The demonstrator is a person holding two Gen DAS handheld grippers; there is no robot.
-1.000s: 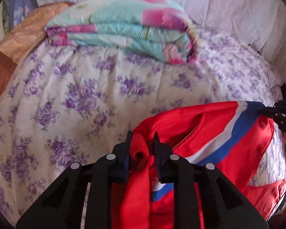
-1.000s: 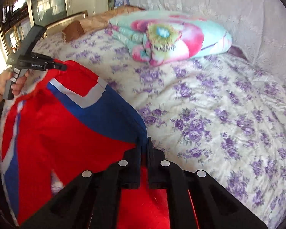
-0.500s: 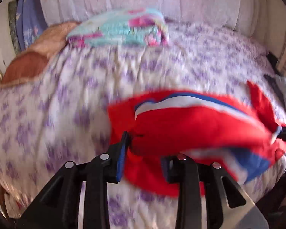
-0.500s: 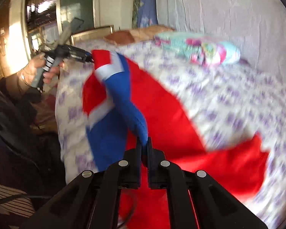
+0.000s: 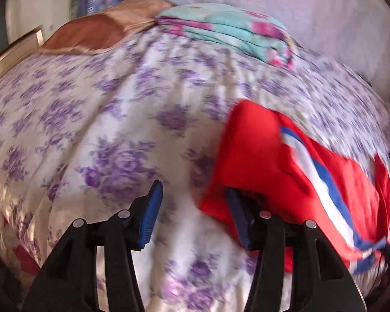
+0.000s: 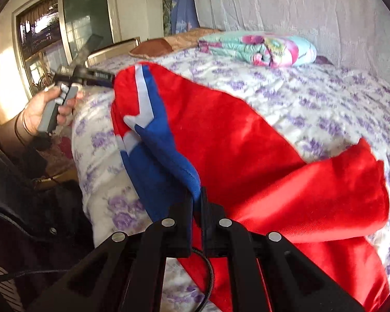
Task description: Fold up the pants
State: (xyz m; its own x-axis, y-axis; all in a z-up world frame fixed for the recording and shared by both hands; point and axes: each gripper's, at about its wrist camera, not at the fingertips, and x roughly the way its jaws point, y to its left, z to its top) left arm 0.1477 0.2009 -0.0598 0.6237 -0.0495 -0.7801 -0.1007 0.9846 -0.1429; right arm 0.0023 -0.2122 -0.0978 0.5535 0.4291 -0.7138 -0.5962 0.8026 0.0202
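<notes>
The red pants (image 5: 267,161) with a blue and white side stripe lie on the flowered bed, to the right in the left wrist view. My left gripper (image 5: 195,213) is open and empty; the cloth drapes over its right finger (image 5: 240,218). In the right wrist view the pants (image 6: 234,135) spread across the bed. My right gripper (image 6: 197,205) is shut on their blue striped edge. The left gripper (image 6: 101,76), held in a hand, sits at the pants' far corner.
A folded teal and pink quilt (image 5: 228,31) and a brown pillow (image 5: 91,33) lie at the head of the bed (image 5: 96,109). A window (image 6: 65,31) and the bed's left edge (image 6: 83,140) show in the right wrist view. A white curtain (image 6: 286,5) hangs behind.
My left gripper has opened and let go of the pants' red edge. The pants have swung over and dropped onto the bed. My right gripper stays shut on the cloth.
</notes>
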